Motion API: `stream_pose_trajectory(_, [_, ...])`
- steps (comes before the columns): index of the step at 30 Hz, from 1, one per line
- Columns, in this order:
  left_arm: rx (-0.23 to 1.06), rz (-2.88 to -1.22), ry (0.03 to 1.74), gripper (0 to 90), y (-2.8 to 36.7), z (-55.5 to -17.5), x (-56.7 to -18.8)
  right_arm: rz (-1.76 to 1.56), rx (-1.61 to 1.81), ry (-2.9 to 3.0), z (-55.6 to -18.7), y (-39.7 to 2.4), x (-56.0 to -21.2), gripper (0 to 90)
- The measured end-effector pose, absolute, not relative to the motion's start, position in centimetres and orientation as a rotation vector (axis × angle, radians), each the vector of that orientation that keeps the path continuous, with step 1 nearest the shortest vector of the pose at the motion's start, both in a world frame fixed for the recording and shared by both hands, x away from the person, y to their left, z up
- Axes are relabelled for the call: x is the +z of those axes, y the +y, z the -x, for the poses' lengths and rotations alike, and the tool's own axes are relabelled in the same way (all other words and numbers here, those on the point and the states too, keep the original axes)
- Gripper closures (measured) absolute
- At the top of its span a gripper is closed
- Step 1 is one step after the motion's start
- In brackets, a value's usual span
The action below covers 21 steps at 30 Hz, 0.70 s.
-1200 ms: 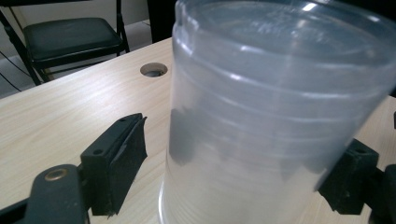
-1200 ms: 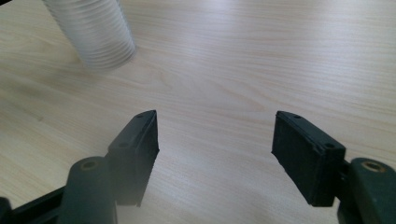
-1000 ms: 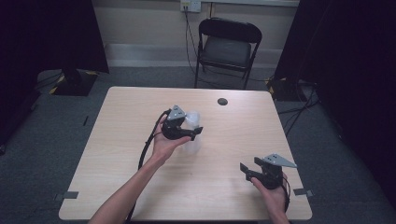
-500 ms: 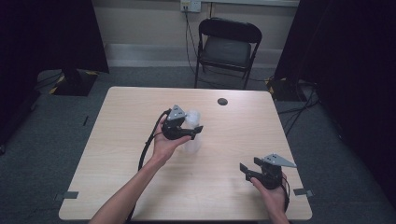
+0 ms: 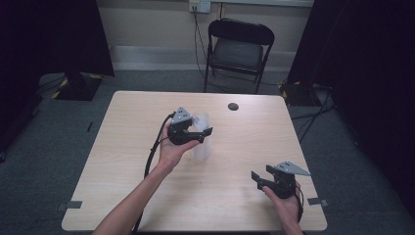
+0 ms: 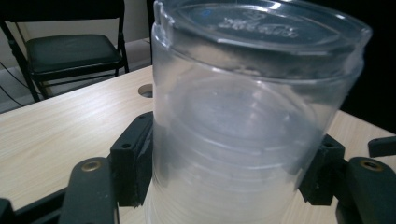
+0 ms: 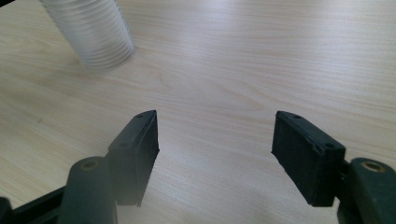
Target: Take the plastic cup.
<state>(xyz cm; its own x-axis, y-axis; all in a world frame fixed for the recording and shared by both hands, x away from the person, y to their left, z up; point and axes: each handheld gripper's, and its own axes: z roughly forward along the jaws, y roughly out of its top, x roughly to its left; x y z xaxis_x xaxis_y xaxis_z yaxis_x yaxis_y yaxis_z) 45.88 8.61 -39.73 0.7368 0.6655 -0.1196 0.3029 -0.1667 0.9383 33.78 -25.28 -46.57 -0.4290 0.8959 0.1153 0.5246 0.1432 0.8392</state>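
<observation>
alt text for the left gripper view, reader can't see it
A stack of clear plastic cups, upside down on a light wood table, sits between the left tool's black jaws, which have just been closing and now touch its sides. A black folding chair stands behind.

High view looks down; tong views sit close — all share the table (image 5: pixel 235 161).

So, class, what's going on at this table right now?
A person works with two hand-held grippers at a wooden table. The left gripper has just been closing its jaws around a stack of clear plastic cups, pads against its sides. The right gripper hovers open near the table's edge, holding nothing.
</observation>
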Motion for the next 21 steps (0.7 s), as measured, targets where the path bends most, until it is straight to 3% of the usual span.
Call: stream_pose_trajectory(21, [0.404, -1.665, 0.740, 34.7, 9.2, -45.3, -38.0, -1.362, 1.205, 2.015, -33.9, -25.3, -46.7, 31.5])
